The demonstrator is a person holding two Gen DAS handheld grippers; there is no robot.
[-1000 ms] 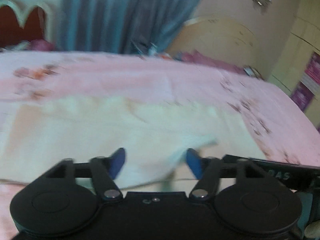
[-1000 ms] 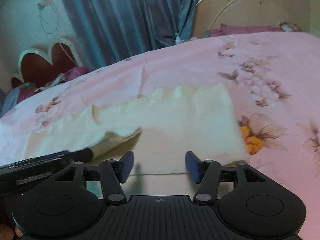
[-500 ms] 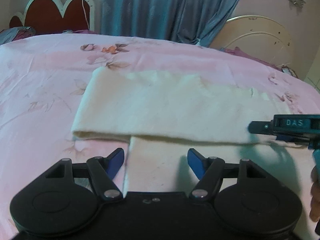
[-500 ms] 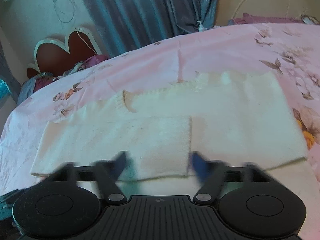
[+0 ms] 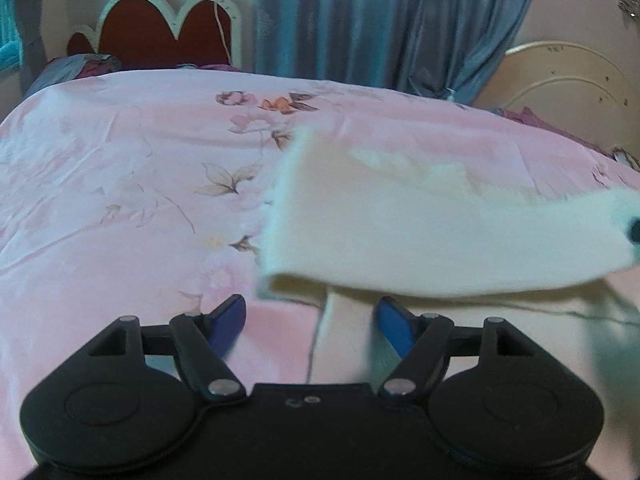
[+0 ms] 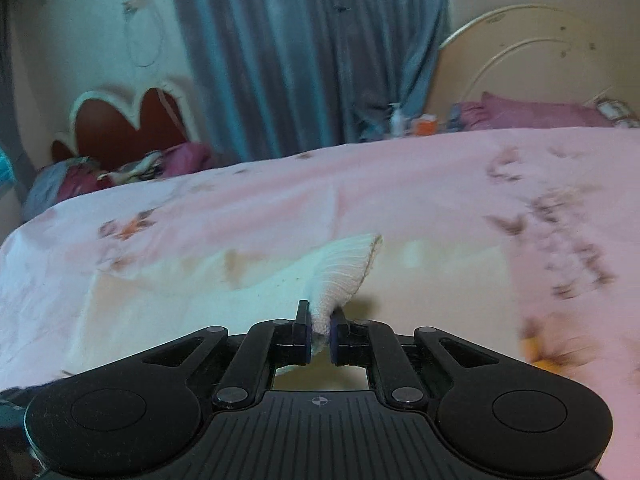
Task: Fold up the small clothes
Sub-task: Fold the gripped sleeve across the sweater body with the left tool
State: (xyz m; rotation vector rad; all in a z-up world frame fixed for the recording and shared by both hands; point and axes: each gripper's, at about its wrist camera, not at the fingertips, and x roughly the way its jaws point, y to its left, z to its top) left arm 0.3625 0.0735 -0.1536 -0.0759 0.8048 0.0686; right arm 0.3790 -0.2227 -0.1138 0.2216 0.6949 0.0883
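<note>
A cream knit garment [image 5: 420, 232] lies on the pink bed. One ribbed end of it [image 6: 344, 272] is pinched in my right gripper [image 6: 320, 332], which is shut on it and holds it off the sheet. In the left wrist view that raised part hangs as a wide band stretching right to the dark tip of the right gripper [image 5: 634, 230]. My left gripper [image 5: 312, 320] stands open just above the bed, with the flat lower layer's left edge [image 5: 344, 344] between its blue fingertips, untouched.
A pink floral sheet [image 5: 120, 200] covers the bed. At its far side stand a red scalloped headboard [image 5: 160, 36], grey-blue curtains [image 5: 360, 20] and a cream round headboard [image 6: 520, 64]. Pillows and small bottles [image 6: 400, 118] lie along that far edge.
My right gripper has shut on the garment's ribbed end and lifted it. The band has risen off the bed. The left gripper stayed open while its view swung left.
</note>
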